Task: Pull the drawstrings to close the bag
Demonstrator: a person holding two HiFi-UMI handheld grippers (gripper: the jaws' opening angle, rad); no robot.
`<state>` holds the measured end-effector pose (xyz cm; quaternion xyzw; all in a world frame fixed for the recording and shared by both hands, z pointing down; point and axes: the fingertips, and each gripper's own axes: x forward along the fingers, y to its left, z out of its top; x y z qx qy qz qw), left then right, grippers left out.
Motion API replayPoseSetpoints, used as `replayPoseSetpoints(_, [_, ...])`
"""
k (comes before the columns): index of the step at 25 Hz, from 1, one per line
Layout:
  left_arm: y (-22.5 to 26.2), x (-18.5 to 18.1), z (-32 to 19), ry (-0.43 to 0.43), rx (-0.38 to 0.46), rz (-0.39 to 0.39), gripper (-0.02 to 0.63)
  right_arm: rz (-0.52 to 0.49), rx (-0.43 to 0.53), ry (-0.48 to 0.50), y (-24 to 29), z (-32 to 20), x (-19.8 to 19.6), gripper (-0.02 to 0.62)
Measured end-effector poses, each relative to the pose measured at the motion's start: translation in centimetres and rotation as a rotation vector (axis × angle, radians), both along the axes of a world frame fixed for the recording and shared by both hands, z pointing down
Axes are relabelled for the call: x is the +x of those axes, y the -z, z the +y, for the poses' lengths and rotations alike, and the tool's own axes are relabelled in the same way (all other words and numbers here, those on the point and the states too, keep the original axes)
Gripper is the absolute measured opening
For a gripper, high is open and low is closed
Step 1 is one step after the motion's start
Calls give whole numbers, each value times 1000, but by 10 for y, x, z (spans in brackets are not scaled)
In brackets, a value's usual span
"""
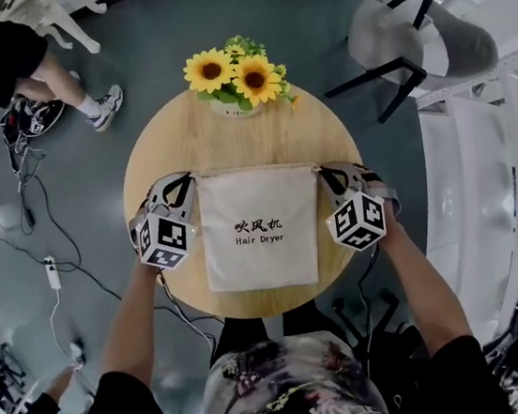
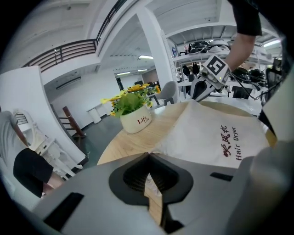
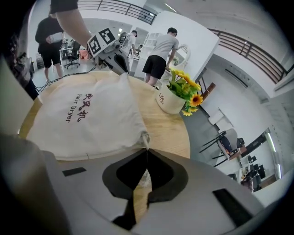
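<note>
Left and right gripper views: jaws clamp drawstrings [image 2: 151, 181] [image 3: 143, 177].

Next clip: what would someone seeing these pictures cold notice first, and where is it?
A cream bag printed Hair Dryer lies in the middle of a round wooden table. The left gripper and right gripper sit at its top corners, each shut on a drawstring. A pot of sunflowers stands at the far edge.
</note>
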<state>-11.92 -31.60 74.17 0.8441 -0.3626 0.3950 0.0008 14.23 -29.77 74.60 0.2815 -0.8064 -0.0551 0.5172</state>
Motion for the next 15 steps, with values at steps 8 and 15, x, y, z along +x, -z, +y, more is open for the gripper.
replayPoseSetpoints(8, [22, -7, -5, 38, 54, 7, 17, -12, 61, -4, 25, -6, -5, 5])
replayPoseSetpoints(15, [46, -11, -5, 74, 90, 32, 17, -15, 105, -5, 49, -10, -9, 5])
